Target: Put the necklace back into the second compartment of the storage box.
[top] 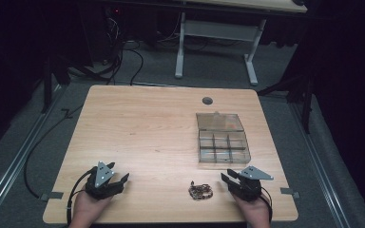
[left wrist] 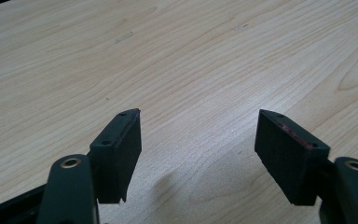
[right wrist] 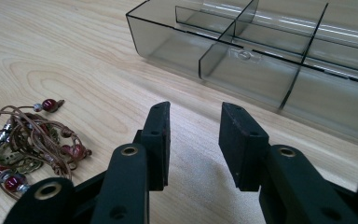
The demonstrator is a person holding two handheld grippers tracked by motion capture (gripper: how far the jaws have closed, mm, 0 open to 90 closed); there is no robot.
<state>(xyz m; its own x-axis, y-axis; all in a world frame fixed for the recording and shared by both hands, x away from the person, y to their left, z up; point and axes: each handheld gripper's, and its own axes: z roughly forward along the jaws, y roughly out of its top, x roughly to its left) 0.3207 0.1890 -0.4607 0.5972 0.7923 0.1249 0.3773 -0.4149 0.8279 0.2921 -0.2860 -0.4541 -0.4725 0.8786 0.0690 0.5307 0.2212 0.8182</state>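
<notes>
A beaded cord necklace (top: 200,191) lies in a tangle near the table's front edge; in the right gripper view the necklace (right wrist: 23,144) sits to the left of the jaws. A clear smoky compartment box (top: 223,140) with its lid open stands behind it, and the box (right wrist: 261,51) fills the upper right of the right gripper view. My right gripper (top: 226,179) rests just right of the necklace, open, with bare wood between its pads (right wrist: 193,140). My left gripper (top: 119,179) rests at the front left, jaws wide apart over bare table (left wrist: 198,154).
The wooden table (top: 147,123) has a round cable hole (top: 207,100) near its far edge. Beyond it stands another desk's white frame (top: 216,42), with cables on the floor. A rail (top: 14,166) runs along the left.
</notes>
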